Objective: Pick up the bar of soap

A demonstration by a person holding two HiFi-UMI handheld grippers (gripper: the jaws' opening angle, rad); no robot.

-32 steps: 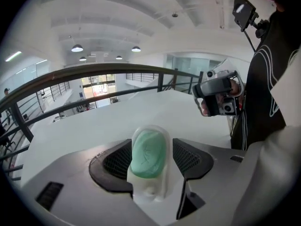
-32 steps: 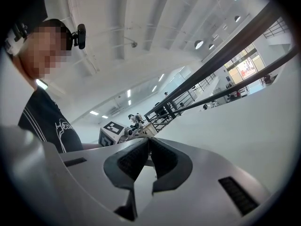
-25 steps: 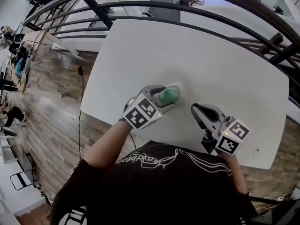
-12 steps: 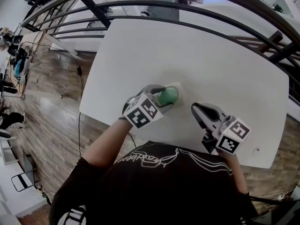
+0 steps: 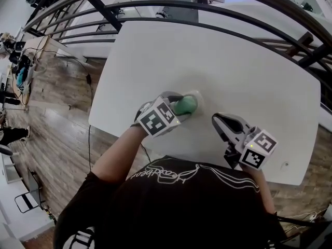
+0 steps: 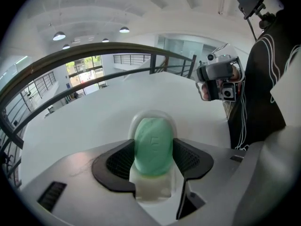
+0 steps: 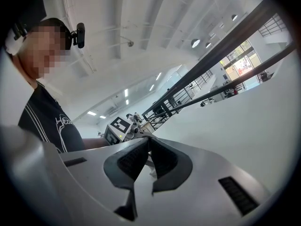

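Note:
A green oval bar of soap [image 6: 153, 135] lies in a white soap dish [image 6: 149, 189] on the white table [image 5: 233, 61]. My left gripper [image 6: 153, 149] is shut on the soap, with both black pads pressed to its sides. In the head view the soap [image 5: 185, 105] shows just past the left gripper [image 5: 175, 107], with the dish rim [image 5: 197, 96] around it. My right gripper [image 5: 220, 122] hovers near the table's front edge, right of the soap. Its jaws meet at the tips [image 7: 146, 142] with nothing between them.
A dark metal railing [image 5: 207, 9] curves round the table's far side. Wooden floor [image 5: 57, 102] lies to the left below the table edge. The person's arm and black shirt [image 5: 181, 201] fill the lower head view. The left gripper's marker cube [image 7: 117, 126] shows in the right gripper view.
The left gripper's marker cube has shifted slightly up and towards the soap, with the soap still between the jaws. The right gripper has stayed in place.

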